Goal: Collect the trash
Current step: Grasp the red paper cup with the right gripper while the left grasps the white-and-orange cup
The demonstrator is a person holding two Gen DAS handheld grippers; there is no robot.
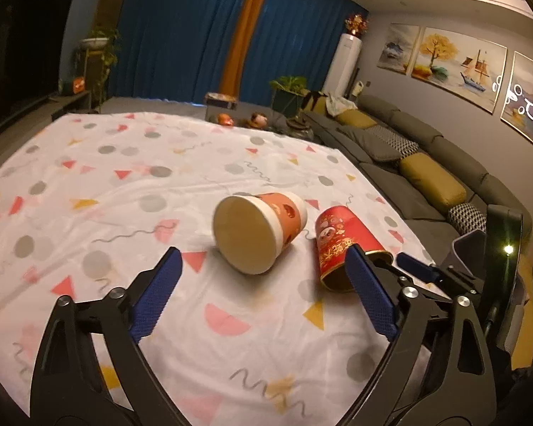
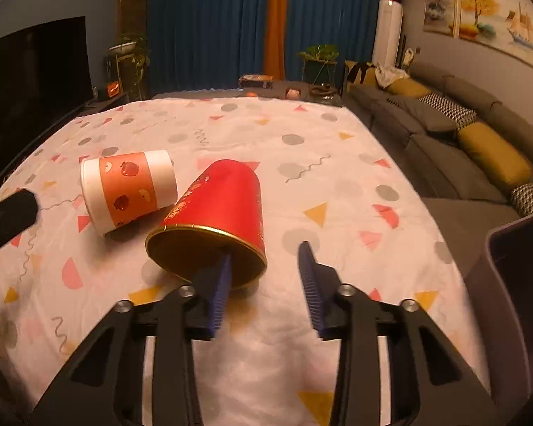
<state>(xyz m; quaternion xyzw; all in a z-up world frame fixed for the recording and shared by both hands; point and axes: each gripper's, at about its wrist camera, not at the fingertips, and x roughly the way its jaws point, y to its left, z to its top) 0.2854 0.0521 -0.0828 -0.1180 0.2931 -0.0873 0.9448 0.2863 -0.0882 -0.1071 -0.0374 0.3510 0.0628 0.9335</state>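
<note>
Lying tipped on the patterned cloth: red cup (gold rim), orange-banded cup; left gripper wide apart, right gripper seemingly straddling the red rim, unpinched.

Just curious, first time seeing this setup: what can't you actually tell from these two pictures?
- Purple bin, right wrist view: cut off by the edge; contents hidden.
- Red cup, left wrist view: mouth partly hidden behind the left tongs.
- Orange-banded cup: whether it's empty isn't clear in either view.

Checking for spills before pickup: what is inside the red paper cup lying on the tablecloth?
The red paper cup shows a gold lining with the right claw's left finger in its mouth; the bottom is hidden.
</note>
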